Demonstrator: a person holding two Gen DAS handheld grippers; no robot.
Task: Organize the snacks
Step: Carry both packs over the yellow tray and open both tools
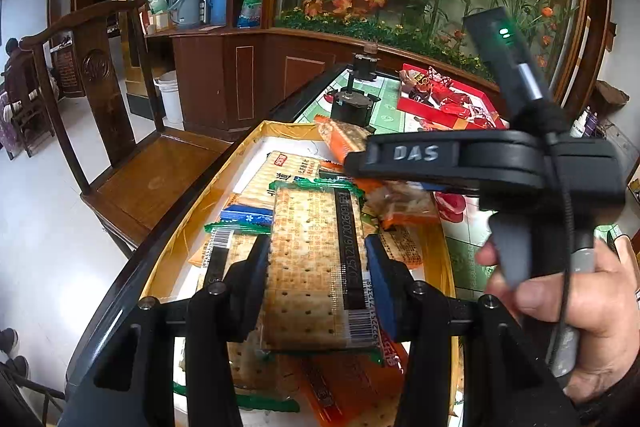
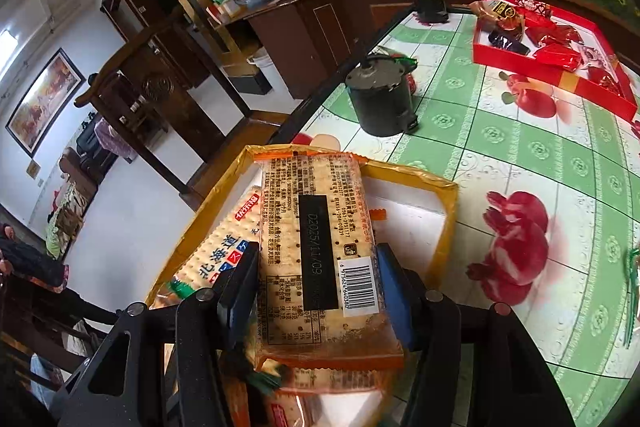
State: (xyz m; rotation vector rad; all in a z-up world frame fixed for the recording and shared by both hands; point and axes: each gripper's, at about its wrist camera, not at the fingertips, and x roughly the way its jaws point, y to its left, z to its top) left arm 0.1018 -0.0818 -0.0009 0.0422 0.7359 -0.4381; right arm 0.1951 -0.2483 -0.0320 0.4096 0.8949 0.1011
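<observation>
Glossy clear plastic wraps a cracker pack (image 1: 316, 267) between the matt black plastic fingers (image 1: 248, 287) and blue rubbery pads of the left claw (image 1: 318, 281). A shiny gold-foil tray (image 2: 448, 211) rests on the bench's (image 2: 520, 155) slick printed vinyl cover; beside it stands a polished dark wooden chair (image 1: 100, 99).

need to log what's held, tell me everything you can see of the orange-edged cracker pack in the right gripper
The orange-edged cracker pack is a flat clear wrapper showing pale perforated crackers, back side up: small print, a black date strip, a white barcode. The right gripper clamps its long sides between blue pads, over the gold-rimmed box of other packs.
</observation>
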